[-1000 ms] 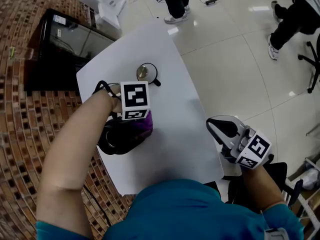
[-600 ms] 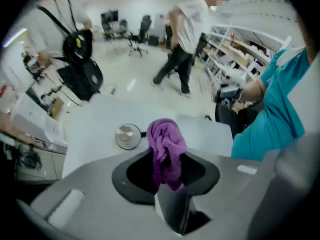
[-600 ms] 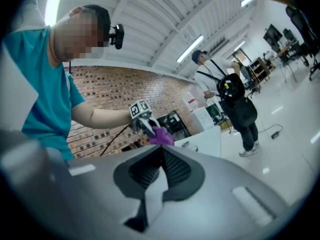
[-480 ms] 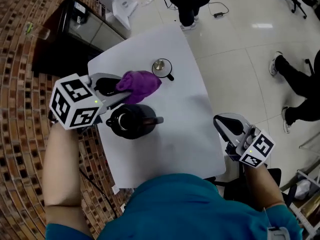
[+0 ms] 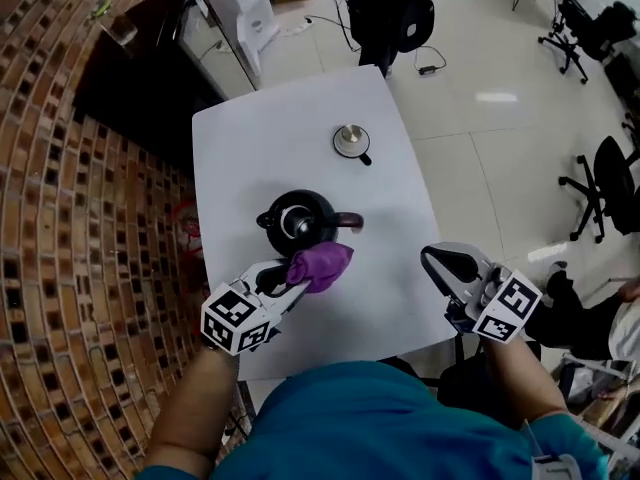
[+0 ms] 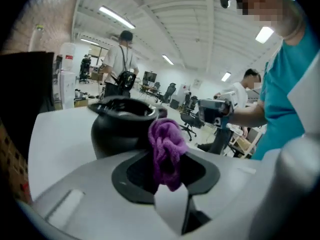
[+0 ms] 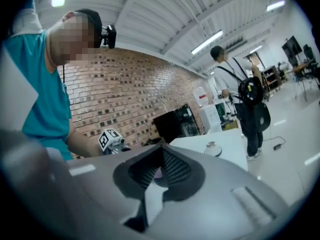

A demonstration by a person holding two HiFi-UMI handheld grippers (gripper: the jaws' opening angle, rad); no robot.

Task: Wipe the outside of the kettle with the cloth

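Observation:
In the head view a black kettle [image 5: 298, 220] stands lidless in the middle of the white table [image 5: 240, 138], handle pointing right. Its round lid [image 5: 352, 141] lies apart, farther back. My left gripper [image 5: 296, 276] is shut on a purple cloth [image 5: 321, 264], held just in front of the kettle's near side. The left gripper view shows the cloth [image 6: 167, 146] bunched between the jaws of the left gripper [image 6: 168, 170], with the kettle [image 6: 120, 129] close behind. My right gripper [image 5: 443, 263] hangs off the table's right edge, shut and empty; in its own view the right gripper [image 7: 160, 170] faces the lid [image 7: 212, 148].
A black cabinet [image 5: 130, 78] and a white appliance [image 5: 245, 3] stand beyond the table's far left corner. Brick flooring runs along the left. A person [image 5: 385, 3] stands at the far end. Office chairs [image 5: 605, 183] sit to the right.
My left gripper has carried the cloth from the kettle's far left side round to its near side. The head camera has shifted. The right gripper has held its place.

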